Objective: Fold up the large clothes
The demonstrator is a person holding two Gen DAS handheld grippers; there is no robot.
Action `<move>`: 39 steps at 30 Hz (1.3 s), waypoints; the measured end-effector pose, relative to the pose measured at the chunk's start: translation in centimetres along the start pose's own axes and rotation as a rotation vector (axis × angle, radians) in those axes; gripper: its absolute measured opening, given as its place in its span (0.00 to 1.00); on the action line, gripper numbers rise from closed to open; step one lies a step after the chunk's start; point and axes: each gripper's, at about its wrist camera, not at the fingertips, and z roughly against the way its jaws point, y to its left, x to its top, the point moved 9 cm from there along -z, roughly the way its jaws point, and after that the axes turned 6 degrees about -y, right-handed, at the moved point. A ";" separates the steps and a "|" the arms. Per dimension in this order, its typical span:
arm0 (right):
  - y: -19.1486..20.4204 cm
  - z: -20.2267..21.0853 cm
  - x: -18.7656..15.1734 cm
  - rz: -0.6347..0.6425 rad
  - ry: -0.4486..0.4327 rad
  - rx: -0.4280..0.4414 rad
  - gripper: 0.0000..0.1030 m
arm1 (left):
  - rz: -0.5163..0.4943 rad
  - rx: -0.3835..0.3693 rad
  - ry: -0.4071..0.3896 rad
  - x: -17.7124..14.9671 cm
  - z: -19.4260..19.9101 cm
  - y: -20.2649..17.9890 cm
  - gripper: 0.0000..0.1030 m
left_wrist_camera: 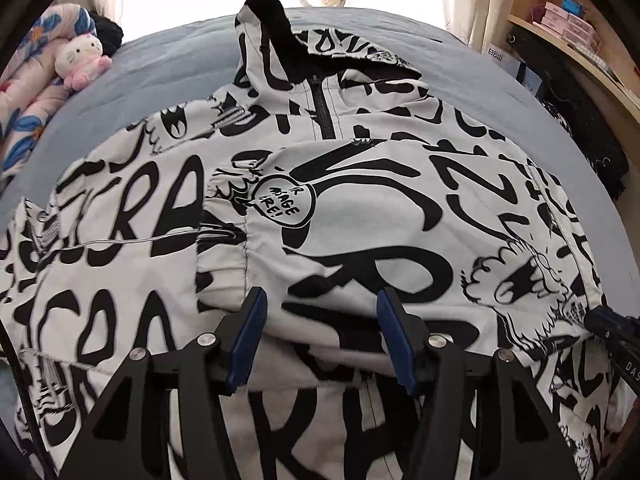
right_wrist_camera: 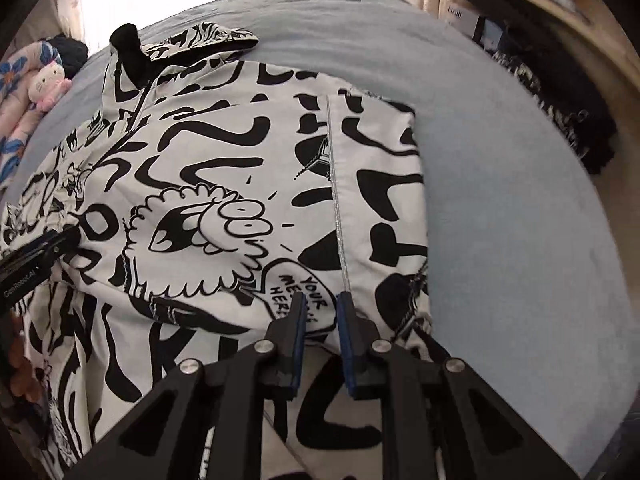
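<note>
Left wrist view: the left gripper [left_wrist_camera: 322, 300] hovers with jaws apart, grasping nothing, over a black-and-white printed jacket [left_wrist_camera: 320, 220] spread on a blue bed [left_wrist_camera: 168, 60] (a plush cat [left_wrist_camera: 82, 58] sits at the far left).

Right wrist view: the right gripper [right_wrist_camera: 322, 304] is nearly closed, pinching the jacket [right_wrist_camera: 240, 200] beside a seam.

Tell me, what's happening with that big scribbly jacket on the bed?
Someone is folding it. The black-and-white jacket lies spread on the blue bed, its sleeves already folded in. The left hand-held gripper hangs open just over the cloth near its bottom edge, gripping nothing. The right hand-held gripper has its jaws nearly closed by a silvery seam; whether they pinch the cloth is hard to tell. A plush toy sits at the far corner.
</note>
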 end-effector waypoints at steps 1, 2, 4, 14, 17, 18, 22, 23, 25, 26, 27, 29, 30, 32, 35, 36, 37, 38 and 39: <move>0.2 0.4 0.1 0.009 -0.008 -0.014 0.17 | -0.001 0.000 -0.005 -0.1 0.6 -0.1 0.54; 0.3 0.9 0.0 0.017 -0.017 -0.023 0.22 | 0.000 0.000 -0.008 -0.2 1.2 0.0 0.54; 0.5 2.0 0.0 0.020 -0.038 -0.025 0.28 | 0.011 -0.001 -0.023 -0.4 2.6 0.1 0.54; 2.7 7.8 -1.1 0.037 -0.119 -0.037 0.30 | 0.034 0.020 -0.043 -4.3 9.9 0.7 0.54; 4.0 9.5 -1.9 0.045 -0.134 -0.015 0.30 | 0.045 0.020 -0.042 -5.8 12.2 1.3 0.54; 4.5 10.1 -2.2 0.046 -0.137 -0.004 0.30 | 0.049 0.020 -0.042 -6.2 12.9 1.6 0.54; 6.8 12.2 -3.6 0.036 -0.149 0.059 0.30 | 0.059 0.024 -0.041 -7.9 15.8 2.8 0.54; 7.4 12.6 -4.0 0.035 -0.151 0.070 0.30 | 0.061 0.023 -0.044 -8.2 16.5 3.1 0.54; 8.6 13.3 -4.8 0.042 -0.153 0.090 0.30 | 0.069 0.017 -0.053 -8.9 18.0 3.8 0.54; 9.3 13.6 -5.2 0.052 -0.152 0.097 0.30 | 0.070 0.017 -0.057 -9.3 18.7 4.2 0.54; 10.0 13.9 -5.7 0.062 -0.152 0.104 0.30 | 0.073 0.020 -0.061 -9.5 19.2 4.6 0.54; 11.6 14.5 -6.5 0.080 -0.149 0.123 0.30 | 0.081 0.020 -0.070 -10.0 20.2 5.3 0.54; 12.2 14.8 -6.7 0.086 -0.148 0.129 0.30 | 0.088 0.019 -0.074 -10.3 20.9 5.8 0.54; 13.7 15.2 -7.2 0.105 -0.147 0.140 0.30 | 0.100 0.016 -0.082 -10.5 21.6 6.8 0.54; 16.2 15.8 -7.8 0.138 -0.147 0.158 0.30 | 0.122 0.023 -0.104 -10.7 22.8 8.9 0.54; 17.1 16.0 -7.8 0.150 -0.148 0.163 0.31 | 0.129 0.027 -0.110 -10.8 23.1 9.4 0.54; 18.0 16.1 -7.8 0.160 -0.152 0.169 0.31 | 0.139 0.032 -0.117 -10.9 23.4 10.3 0.54; 18.8 16.3 -7.8 0.166 -0.156 0.175 0.31 | 0.149 0.035 -0.121 -11.0 23.7 11.0 0.55; 19.7 16.5 -7.7 0.173 -0.162 0.182 0.31 | 0.160 0.039 -0.125 -11.1 24.0 11.9 0.55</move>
